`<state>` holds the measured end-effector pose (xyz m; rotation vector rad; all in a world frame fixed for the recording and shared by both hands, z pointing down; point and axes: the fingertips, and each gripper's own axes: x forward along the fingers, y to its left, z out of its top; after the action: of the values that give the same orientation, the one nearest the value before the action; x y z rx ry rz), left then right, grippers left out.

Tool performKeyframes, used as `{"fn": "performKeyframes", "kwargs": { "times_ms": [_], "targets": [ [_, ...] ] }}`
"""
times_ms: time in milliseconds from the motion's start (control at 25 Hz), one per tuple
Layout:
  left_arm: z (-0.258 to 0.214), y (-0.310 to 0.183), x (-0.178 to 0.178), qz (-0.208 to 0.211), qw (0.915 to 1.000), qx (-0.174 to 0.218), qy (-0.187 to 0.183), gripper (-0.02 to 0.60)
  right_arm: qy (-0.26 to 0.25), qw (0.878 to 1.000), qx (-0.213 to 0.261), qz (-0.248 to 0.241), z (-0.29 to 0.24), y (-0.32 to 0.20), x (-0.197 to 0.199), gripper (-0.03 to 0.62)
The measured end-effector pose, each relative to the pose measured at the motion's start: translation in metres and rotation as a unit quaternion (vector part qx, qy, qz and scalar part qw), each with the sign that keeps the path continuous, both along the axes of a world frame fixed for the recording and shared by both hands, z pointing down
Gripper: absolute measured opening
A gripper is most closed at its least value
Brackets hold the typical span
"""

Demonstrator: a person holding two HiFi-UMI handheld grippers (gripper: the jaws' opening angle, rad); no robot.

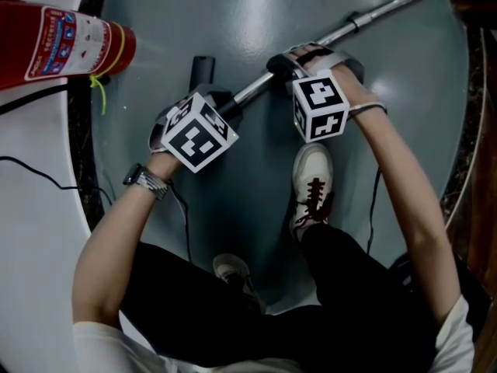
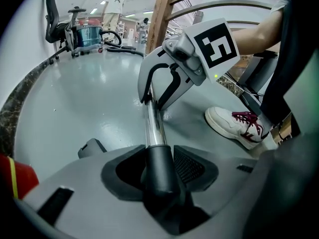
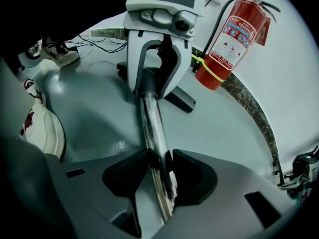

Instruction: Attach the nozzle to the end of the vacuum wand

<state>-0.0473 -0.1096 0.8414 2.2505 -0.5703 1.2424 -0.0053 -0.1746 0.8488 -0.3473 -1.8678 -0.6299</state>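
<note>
head view, left tongs (image 1: 227, 109) clamp nozzle (image 2: 159, 169), right tongs (image 1: 283, 65) clamp wand (image 1: 373, 14)

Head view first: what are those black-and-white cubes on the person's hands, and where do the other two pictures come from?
There is no robot here. A person holds a hand tool with two jaws in each hand, and each cube is part of its tool. The head view comes from a camera on the person's head, looking down at the grey floor, a shoe and a red fire extinguisher. The other two cameras ride on the tools and look along their jaws. The left gripper has its jaws closed on the dark nozzle. The right gripper grips the shiny vacuum wand, which runs into the nozzle. A small dark part lies nearby.
</note>
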Motion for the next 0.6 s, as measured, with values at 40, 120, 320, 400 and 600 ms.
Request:
{"fn": "performKeyframes", "kwargs": {
  "times_ms": [40, 120, 320, 400, 600],
  "targets": [
    [-0.0003, -0.0004, 0.0004, 0.001, 1.0000, 0.000, 0.000, 0.179, -0.002, 1.000, 0.000, 0.001, 0.0001, 0.0002, -0.0002, 0.164],
    [0.0011, 0.0004, 0.0006, 0.002, 1.0000, -0.002, 0.000, 0.181, -0.005, 1.000, -0.003, 0.008, 0.0008, 0.0000, 0.0004, 0.166],
    [0.0014, 0.0013, 0.0006, 0.004, 1.0000, -0.002, 0.000, 0.183, -0.013, 1.000, -0.009, 0.016, 0.0005, -0.0011, 0.0002, 0.172],
    [-0.0023, -0.0024, 0.0008, 0.002, 1.0000, 0.004, 0.002, 0.183, -0.022, 0.999, -0.014, 0.023, -0.0010, -0.0008, 0.0005, 0.175],
    [-0.0006, 0.0006, -0.0007, 0.002, 1.0000, 0.003, 0.008, 0.183, -0.050, 0.997, -0.039, 0.052, -0.0042, -0.0001, -0.0002, 0.175]
  ]
}}
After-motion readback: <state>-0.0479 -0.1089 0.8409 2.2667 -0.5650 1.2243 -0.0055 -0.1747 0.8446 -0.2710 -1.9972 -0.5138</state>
